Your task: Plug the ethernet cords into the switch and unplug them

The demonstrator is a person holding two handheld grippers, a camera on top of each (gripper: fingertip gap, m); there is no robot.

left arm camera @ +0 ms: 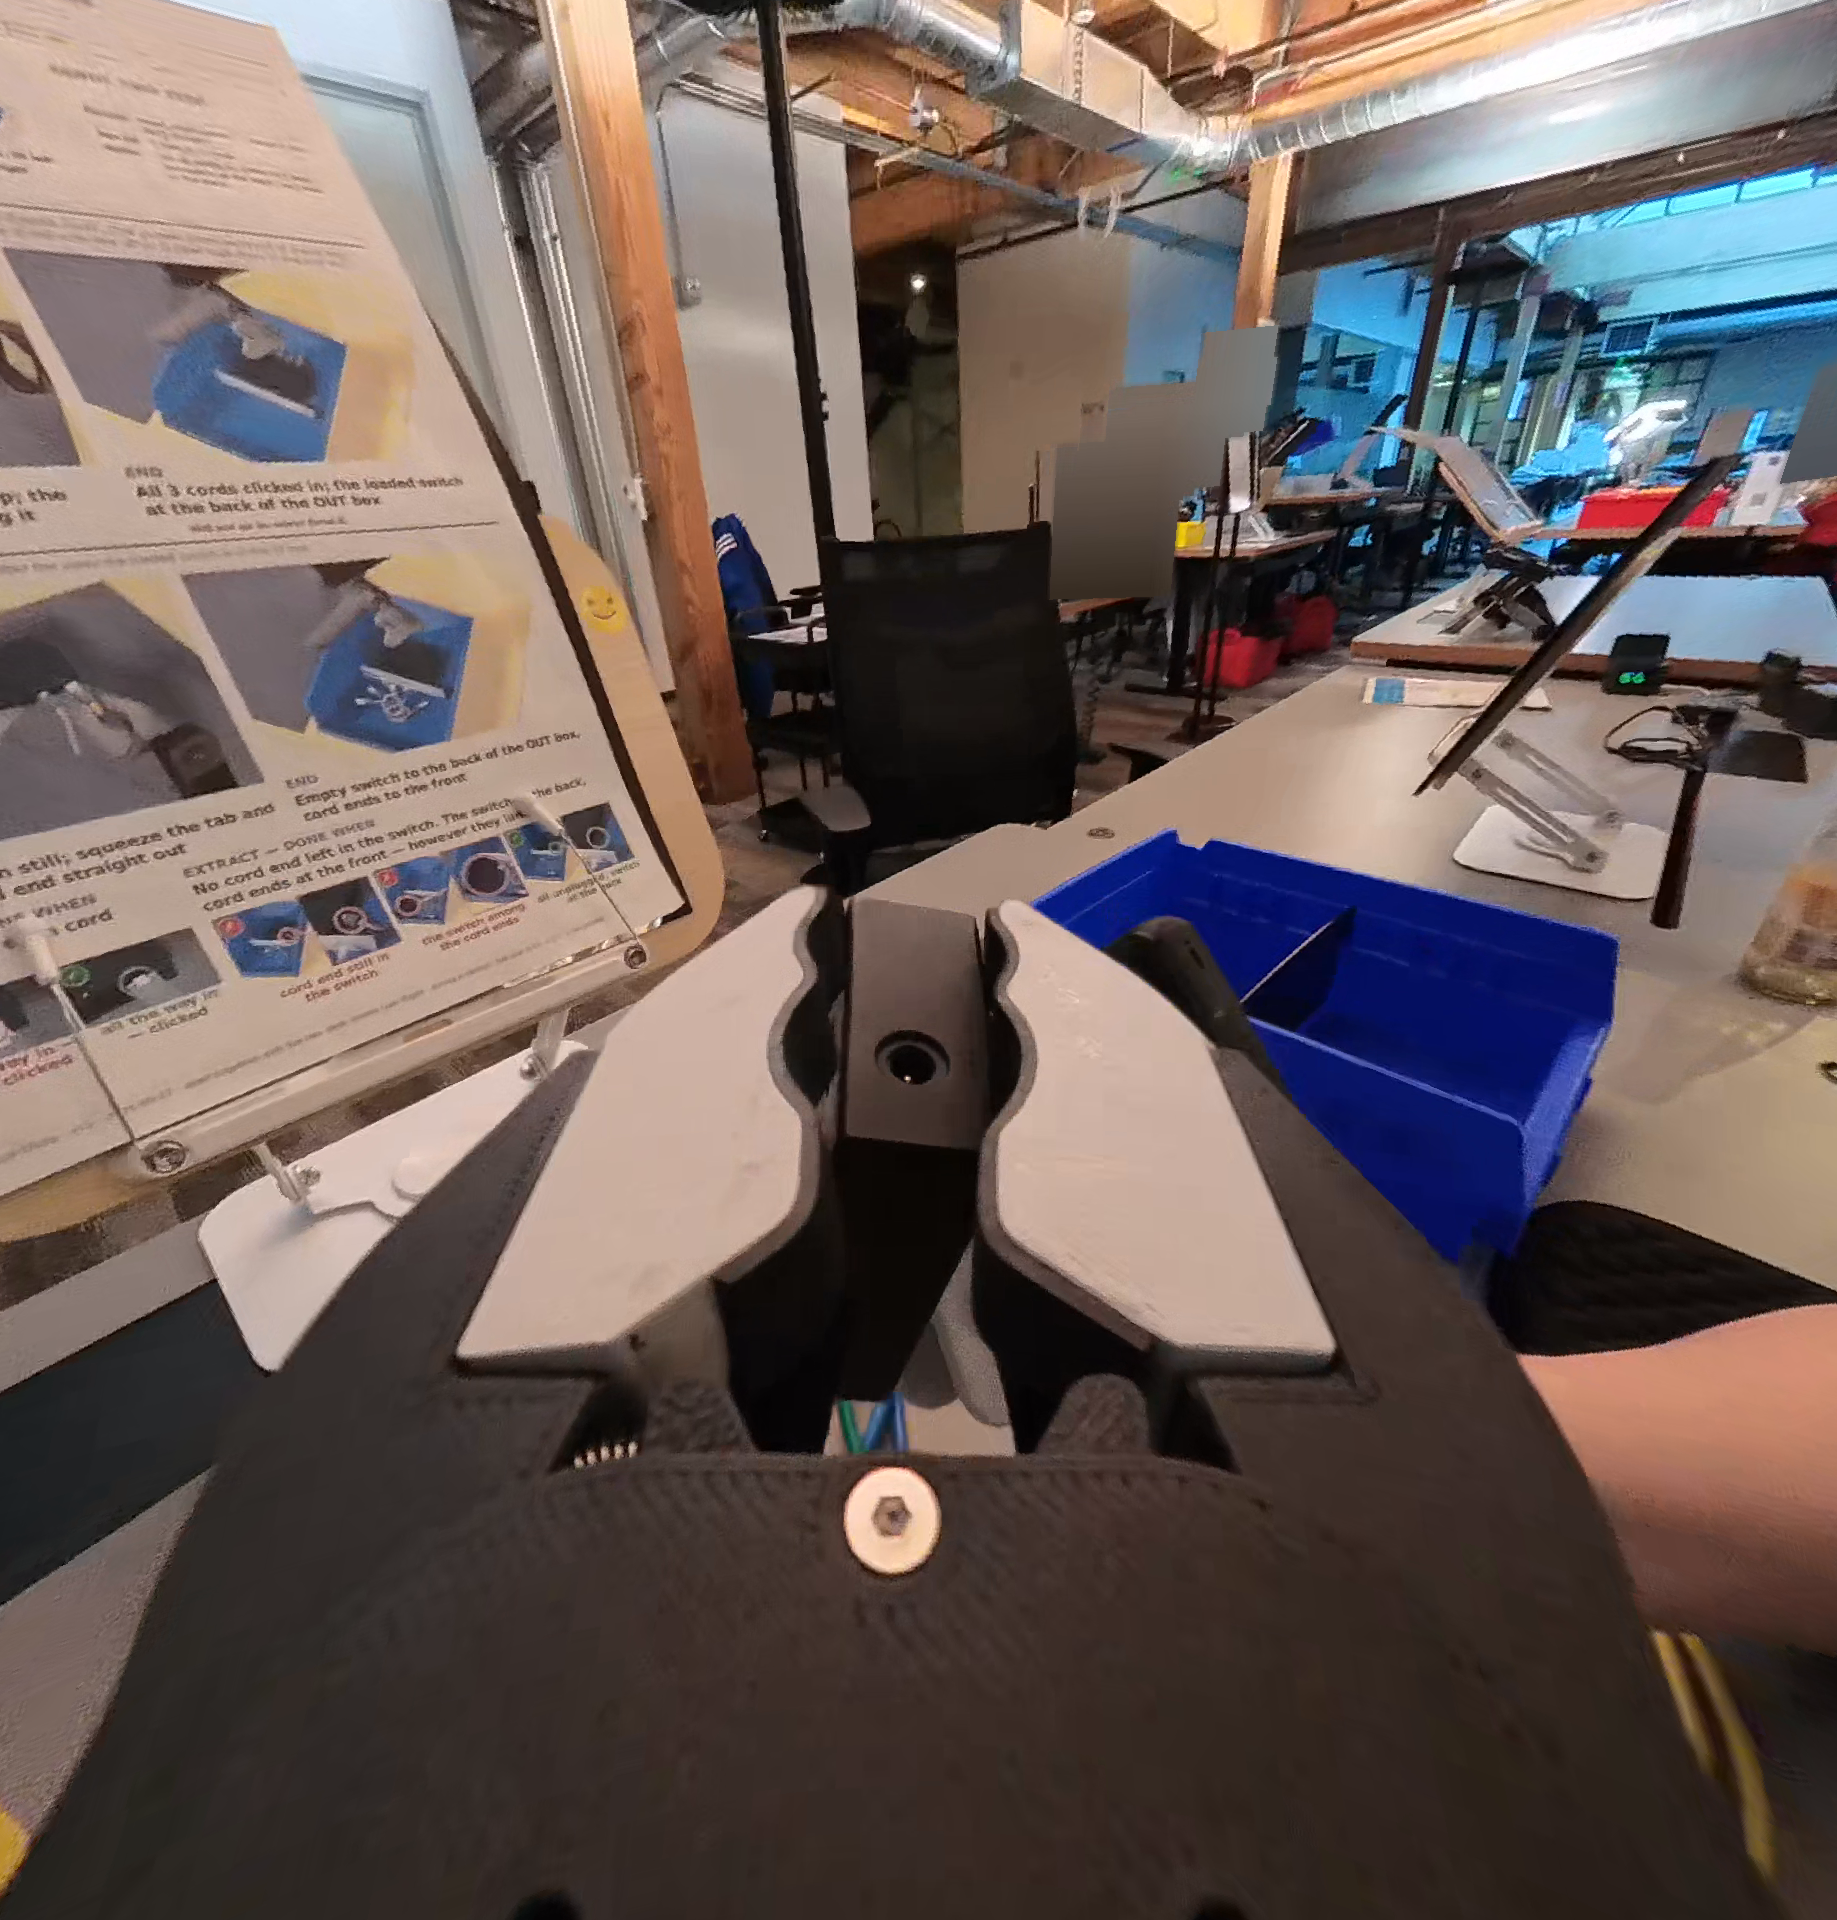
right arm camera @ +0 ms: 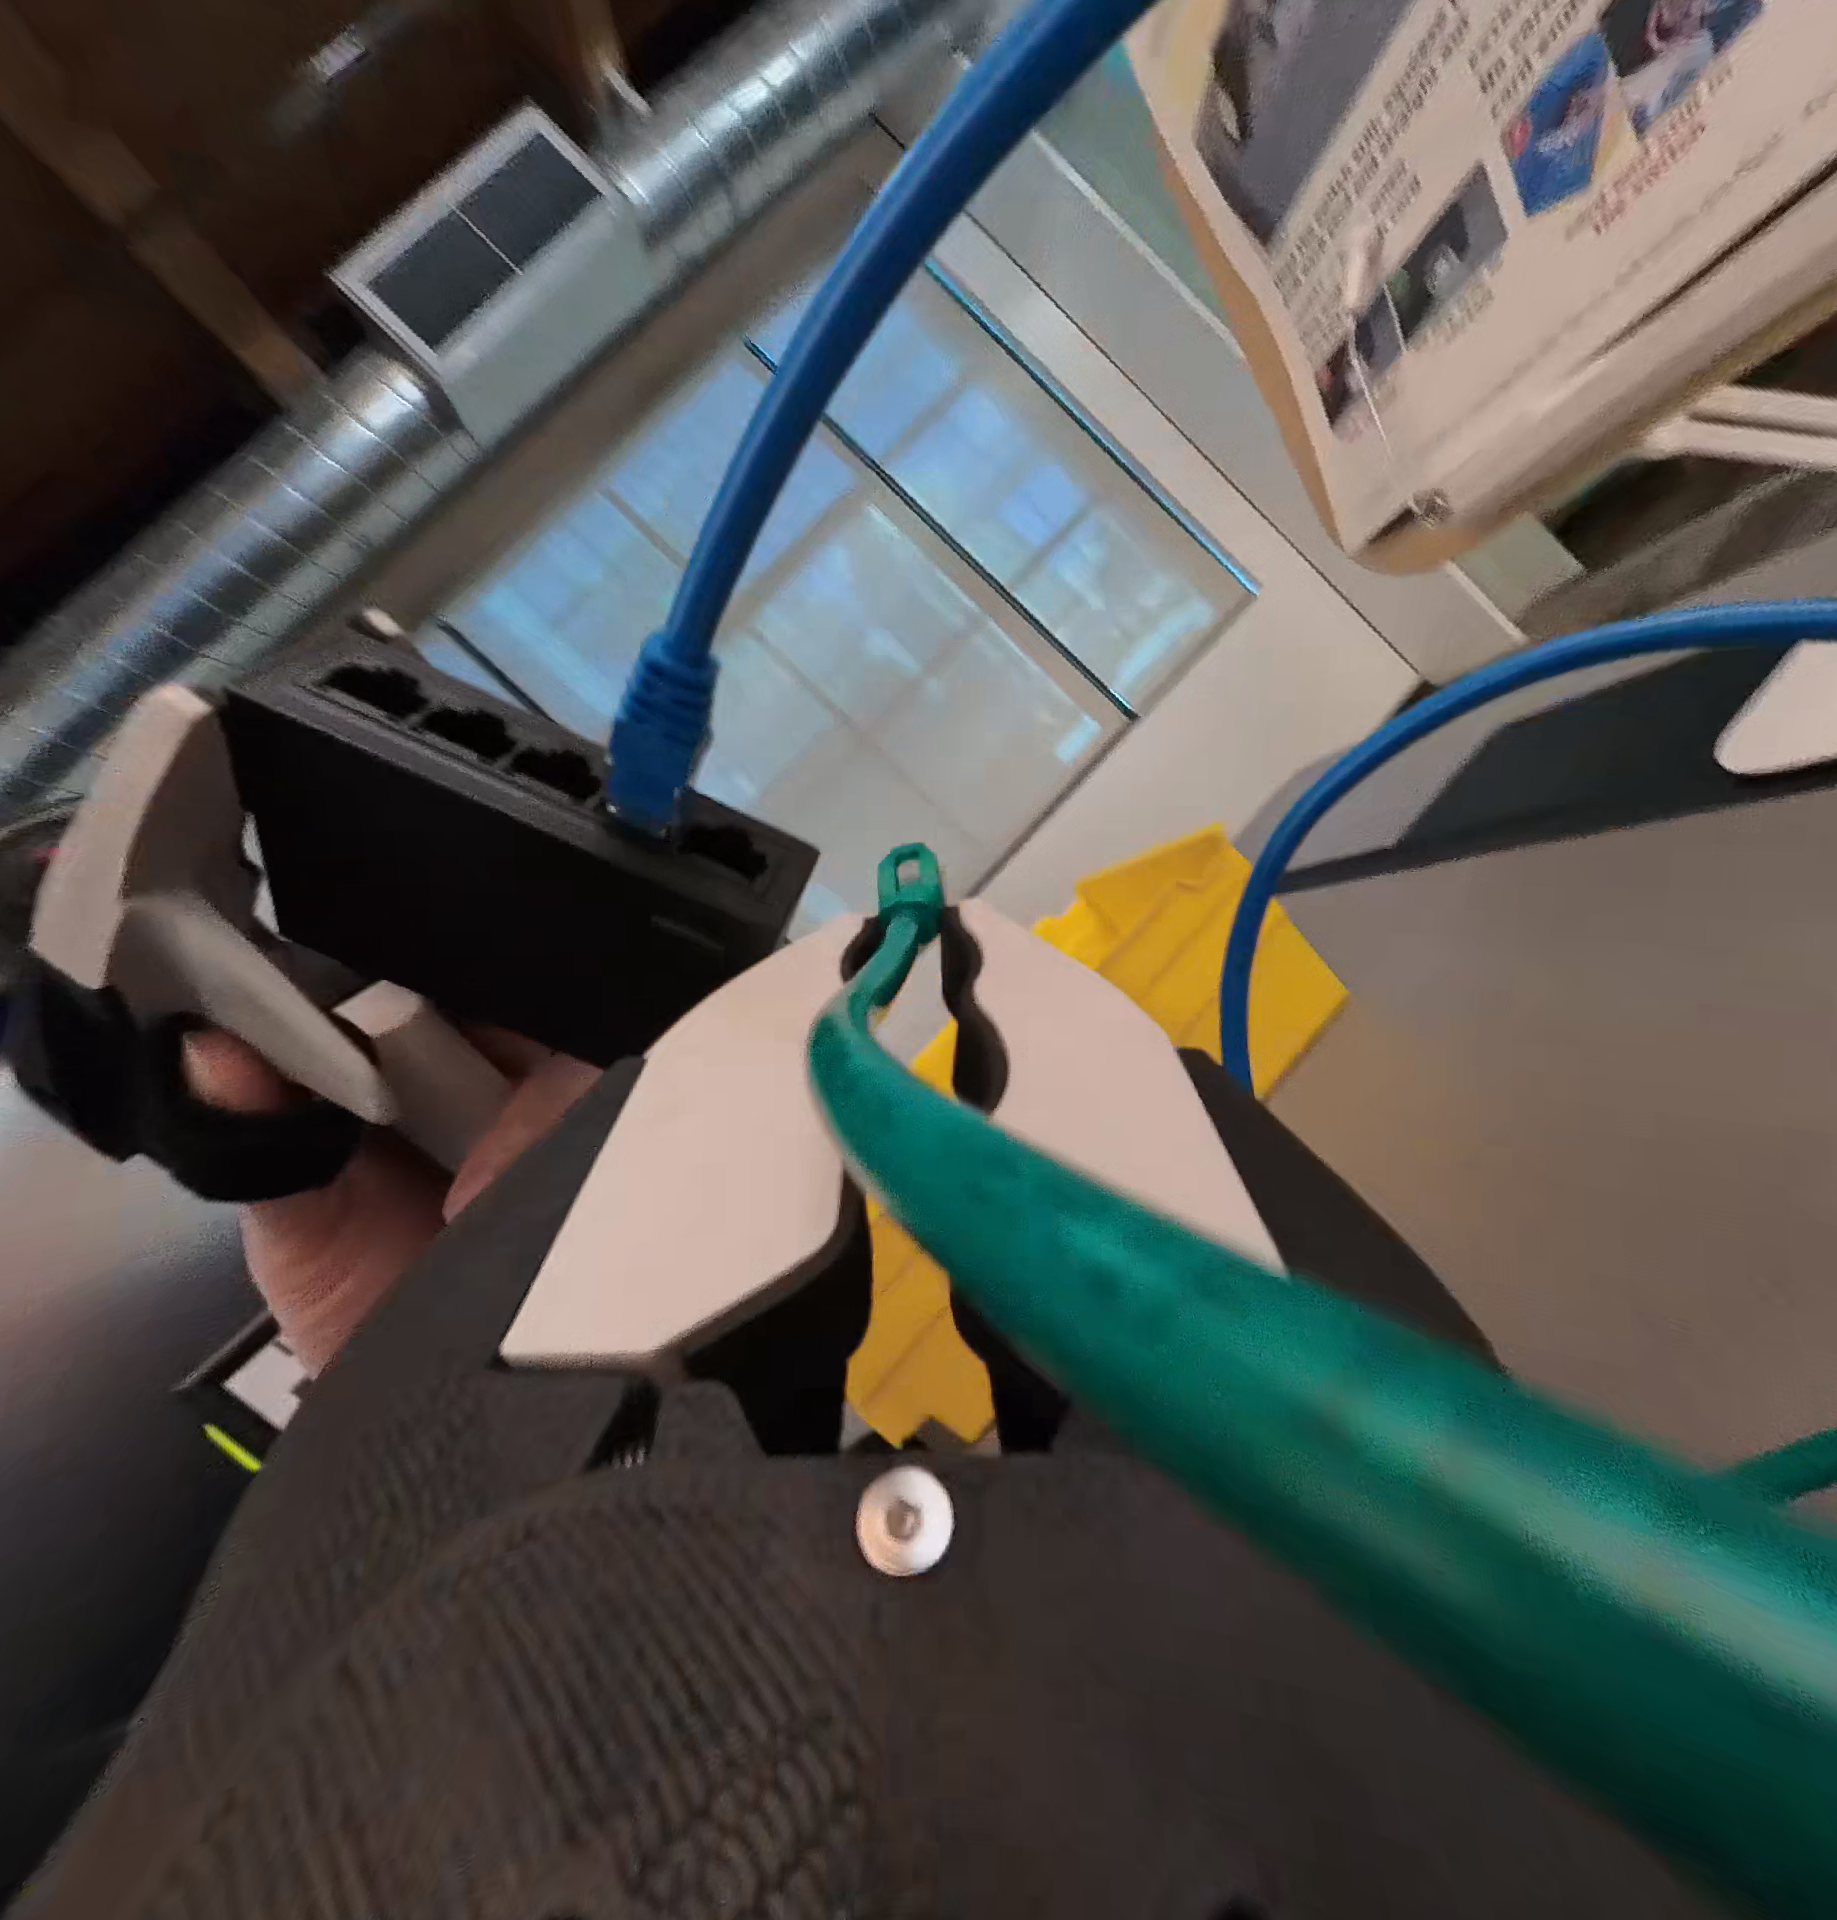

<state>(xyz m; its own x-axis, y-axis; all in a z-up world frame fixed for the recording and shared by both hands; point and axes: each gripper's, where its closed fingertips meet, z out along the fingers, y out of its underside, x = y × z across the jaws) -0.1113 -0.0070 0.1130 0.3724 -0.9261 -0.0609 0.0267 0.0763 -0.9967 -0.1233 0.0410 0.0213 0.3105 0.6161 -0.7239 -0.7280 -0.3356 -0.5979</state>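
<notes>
Green cord sags limp from the right gripper, clamped just behind its stiff plug; left gripper squeezes the light, rigid switch, blue cord plugged in.

The left tongs are clamped tight on a black block, raised off the worktop. The right tongs pinch a thin cord just behind its end, tilted upward.

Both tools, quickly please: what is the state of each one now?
Left tool: closed on the black switch.
Right tool: closed on the green cord near its plug.
</notes>
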